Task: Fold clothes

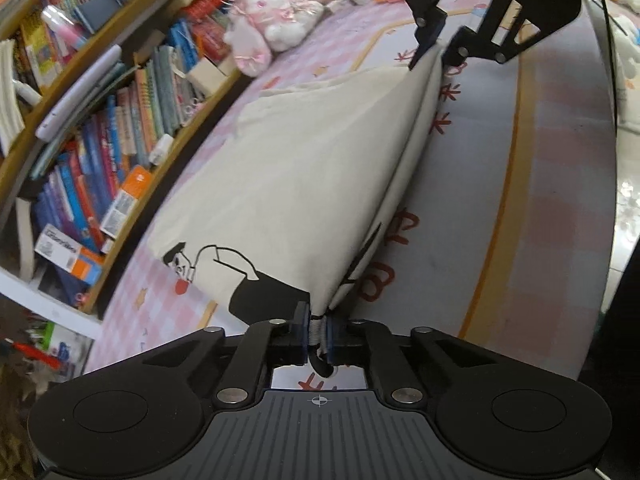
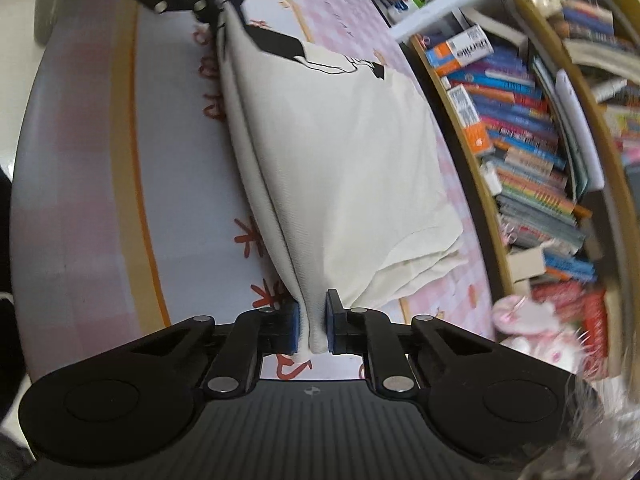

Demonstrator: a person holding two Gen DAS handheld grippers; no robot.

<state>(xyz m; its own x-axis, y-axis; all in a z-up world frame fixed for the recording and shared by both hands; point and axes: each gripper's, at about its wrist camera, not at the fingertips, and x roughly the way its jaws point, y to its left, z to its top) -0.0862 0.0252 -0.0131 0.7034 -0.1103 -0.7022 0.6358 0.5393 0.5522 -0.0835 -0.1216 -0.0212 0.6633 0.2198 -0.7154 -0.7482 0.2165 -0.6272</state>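
A cream T-shirt [image 1: 304,168] with a black cartoon print lies on a pink and lilac play mat [image 1: 480,240]. Its near edge is lifted into a taut ridge between both grippers. My left gripper [image 1: 319,332] is shut on the printed end of that edge, where the fabric bunches between the pads. At the top of the left wrist view, my right gripper [image 1: 430,54] pinches the far end. In the right wrist view the same T-shirt [image 2: 344,152] runs away from my right gripper [image 2: 313,328], which is shut on a cream fold. My left gripper [image 2: 218,8] holds the far end.
A curved wooden bookshelf [image 1: 100,128] packed with books runs along the shirt's far side. A pink and white plush toy [image 1: 272,24] sits on the mat by the shelf. The mat's orange border [image 1: 508,200] curves on the open side, with pale floor beyond it.
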